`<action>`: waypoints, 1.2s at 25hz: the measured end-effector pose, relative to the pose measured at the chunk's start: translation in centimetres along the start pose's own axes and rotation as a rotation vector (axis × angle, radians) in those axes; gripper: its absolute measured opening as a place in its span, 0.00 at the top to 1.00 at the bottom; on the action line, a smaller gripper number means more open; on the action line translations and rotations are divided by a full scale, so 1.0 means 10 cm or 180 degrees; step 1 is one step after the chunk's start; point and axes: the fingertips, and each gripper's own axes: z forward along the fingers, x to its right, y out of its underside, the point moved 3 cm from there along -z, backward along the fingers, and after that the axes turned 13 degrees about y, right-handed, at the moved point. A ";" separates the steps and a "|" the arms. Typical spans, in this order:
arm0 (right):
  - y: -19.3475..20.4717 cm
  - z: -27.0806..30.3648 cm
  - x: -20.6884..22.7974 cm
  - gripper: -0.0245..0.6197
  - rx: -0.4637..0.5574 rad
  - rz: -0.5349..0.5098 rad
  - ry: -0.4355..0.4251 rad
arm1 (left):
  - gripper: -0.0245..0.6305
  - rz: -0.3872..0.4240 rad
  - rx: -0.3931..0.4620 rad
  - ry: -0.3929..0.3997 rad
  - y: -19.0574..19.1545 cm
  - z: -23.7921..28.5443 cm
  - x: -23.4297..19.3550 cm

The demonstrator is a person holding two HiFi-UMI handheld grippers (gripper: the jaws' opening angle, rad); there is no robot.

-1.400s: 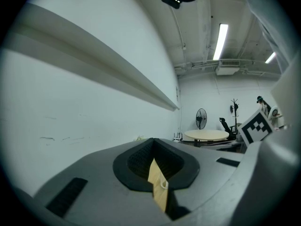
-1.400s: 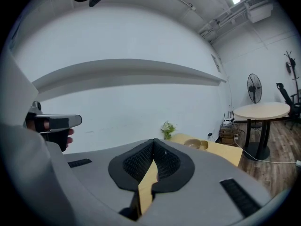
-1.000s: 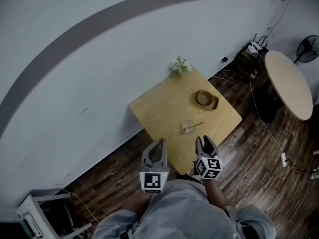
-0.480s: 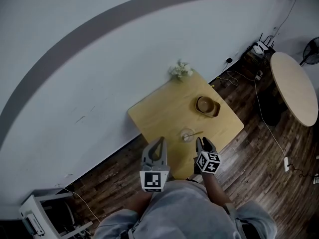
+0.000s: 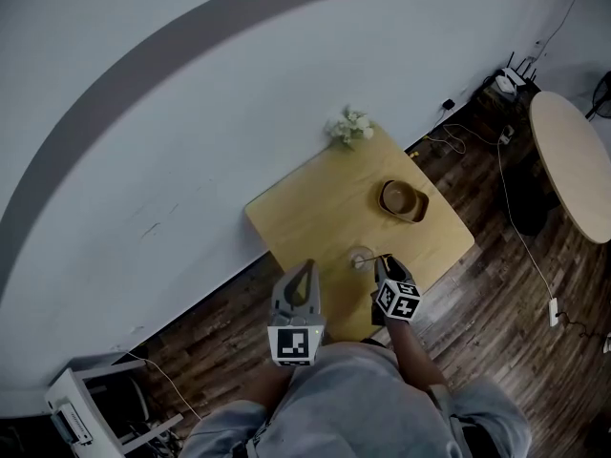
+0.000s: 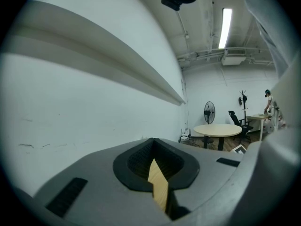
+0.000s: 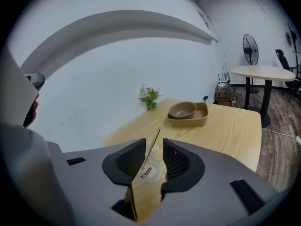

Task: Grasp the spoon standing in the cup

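Observation:
A clear cup (image 5: 359, 257) stands near the front edge of the wooden table (image 5: 305, 213). A thin spoon (image 5: 377, 256) leans out of it to the right. My right gripper (image 5: 386, 263) sits just behind the cup, open, its jaws having just widened a little. In the right gripper view the spoon (image 7: 155, 139) rises through the gap of the right gripper (image 7: 154, 145), apart from both pads, with the cup (image 7: 151, 166) below. My left gripper (image 5: 304, 271) hovers at the table's near edge, left of the cup. In its own view the left gripper (image 6: 154, 158) is shut and empty.
A brown bowl (image 5: 399, 197) rests in a tan tray (image 5: 420, 210) at the table's right side, and a small plant (image 5: 349, 125) stands at the far corner by the white wall. A round table (image 5: 568, 160) and cables lie on the dark floor to the right.
My right gripper has moved forward and down, from short of the table's edge to the spoon, which now stands between its jaws. The left gripper has edged forward slightly.

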 end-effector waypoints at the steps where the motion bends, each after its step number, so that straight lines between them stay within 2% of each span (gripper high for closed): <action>1: 0.00 0.03 0.00 0.80 -0.0012 -0.0012 -0.0007 | 0.96 0.0007 -0.0021 0.0002 0.01 0.01 0.00; 3: -0.01 0.08 0.00 0.80 -0.0029 -0.0031 -0.0017 | 0.96 0.0004 -0.0049 0.0006 0.04 0.04 0.00; 7: -0.06 0.13 -0.03 0.88 -0.0009 -0.0055 -0.0103 | 0.96 -0.0014 -0.0050 -0.0006 0.05 0.08 -0.02; 12: -0.18 0.03 -0.14 0.96 0.0197 -0.0043 -0.0209 | 0.96 -0.0041 -0.0044 -0.0031 0.03 0.06 -0.03; 15: -0.23 -0.02 -0.18 0.96 0.0278 -0.0135 -0.0204 | 0.96 -0.0058 -0.0028 -0.0040 0.04 0.03 -0.04; 30: -0.43 -0.57 -0.33 0.96 0.0682 -0.0187 -0.0190 | 0.96 -0.0034 0.0103 -0.0026 0.01 -0.39 0.04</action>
